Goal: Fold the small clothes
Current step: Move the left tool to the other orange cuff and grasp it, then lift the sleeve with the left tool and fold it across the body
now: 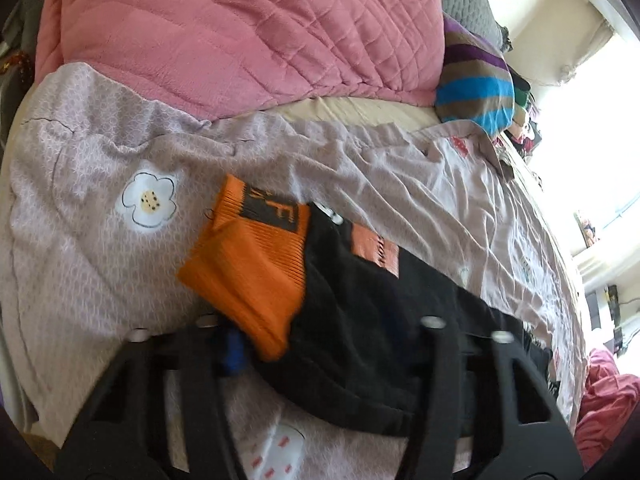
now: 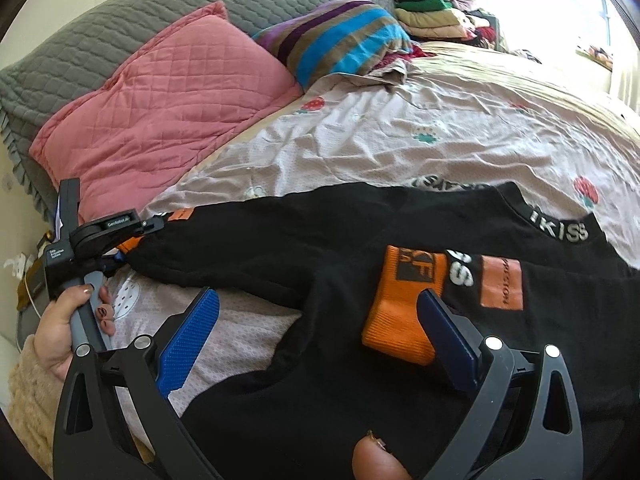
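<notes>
Left wrist view: black shirt (image 1: 360, 300) spread across the lower middle of the frame on a pale flowered bedsheet (image 1: 80, 260). Orange cuff (image 1: 248, 264) of one sleeve folded over at the shirt's left end, lying between the fingers of the left gripper (image 1: 320, 324) at the bottom edge. One blue pad (image 1: 234, 350) pressed against the cuff; the other pad hidden under black cloth. Pink pillow (image 1: 240, 32) filling the top of the frame, striped pillow (image 1: 476, 80) at upper right.

Right wrist view: same black shirt (image 2: 300, 240) stretched across the middle, collar toward the right with white lettering. Left gripper (image 2: 120, 258) at middle left, held in a hand (image 2: 60, 320), jaws pinched together on the end of the sleeve, a bit of orange showing just beside them. Right gripper (image 2: 320, 336) in the foreground with jaws wide apart, holding nothing, its blue pads hovering over the shirt. Second orange cuff (image 2: 404, 308) lying on the shirt's chest, just beside the right-hand pad. Fingertip (image 2: 376, 460) poking in at the bottom edge. Pink pillow (image 2: 160, 112) at left, leaning on a grey quilt (image 2: 120, 20); striped pillow (image 2: 340, 36) at top centre; pile of clothes (image 2: 428, 12) at the top right, well apart from the shirt.
</notes>
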Demonstrator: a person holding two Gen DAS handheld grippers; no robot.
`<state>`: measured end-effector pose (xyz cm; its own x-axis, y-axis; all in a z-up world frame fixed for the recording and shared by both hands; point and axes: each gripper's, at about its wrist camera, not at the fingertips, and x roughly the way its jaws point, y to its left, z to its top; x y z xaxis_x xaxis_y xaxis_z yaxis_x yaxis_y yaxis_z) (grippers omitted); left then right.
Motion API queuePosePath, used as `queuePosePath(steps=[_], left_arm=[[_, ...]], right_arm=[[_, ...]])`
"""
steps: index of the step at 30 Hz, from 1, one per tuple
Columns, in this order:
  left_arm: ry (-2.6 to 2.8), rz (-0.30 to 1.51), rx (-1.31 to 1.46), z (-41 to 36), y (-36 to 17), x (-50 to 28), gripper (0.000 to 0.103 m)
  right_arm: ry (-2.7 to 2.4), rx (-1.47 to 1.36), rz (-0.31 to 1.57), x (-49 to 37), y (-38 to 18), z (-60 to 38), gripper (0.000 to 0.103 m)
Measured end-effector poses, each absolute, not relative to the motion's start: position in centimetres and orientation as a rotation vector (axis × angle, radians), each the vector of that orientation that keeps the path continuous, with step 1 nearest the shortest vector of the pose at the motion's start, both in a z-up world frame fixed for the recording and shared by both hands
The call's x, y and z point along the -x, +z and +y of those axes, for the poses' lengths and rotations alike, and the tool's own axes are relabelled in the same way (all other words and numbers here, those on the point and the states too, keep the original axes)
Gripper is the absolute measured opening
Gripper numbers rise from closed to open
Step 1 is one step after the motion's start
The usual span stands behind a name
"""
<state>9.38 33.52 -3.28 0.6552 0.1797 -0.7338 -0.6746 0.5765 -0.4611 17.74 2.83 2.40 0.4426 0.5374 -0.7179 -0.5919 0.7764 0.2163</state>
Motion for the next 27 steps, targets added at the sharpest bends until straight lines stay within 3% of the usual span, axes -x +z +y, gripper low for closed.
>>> queuePosePath(steps=[1, 2, 13, 27], left_arm=[[0.539, 0.671, 0.825, 33.7, -3.2, -9.1, 0.009], [0.526, 0.637, 0.847, 33.9, -3.0, -8.4, 0.008], [0.373, 0.431, 0.836, 30.4, 2.0, -5.9, 0.007], [0.185, 0.351, 0.744, 22.6, 8.1, -6.5, 0.005]], right_arm=[[0.694, 0.064, 0.866, -17.8, 2.3, 2.6, 0.098], [0.686, 0.055, 0.87, -17.8, 2.2, 2.2, 0.098], [0.605, -0.037, 0.884, -17.9, 2.1, -3.2, 0.098], [0.527, -0.174, 0.846, -17.8, 4.2, -10.0, 0.098]])
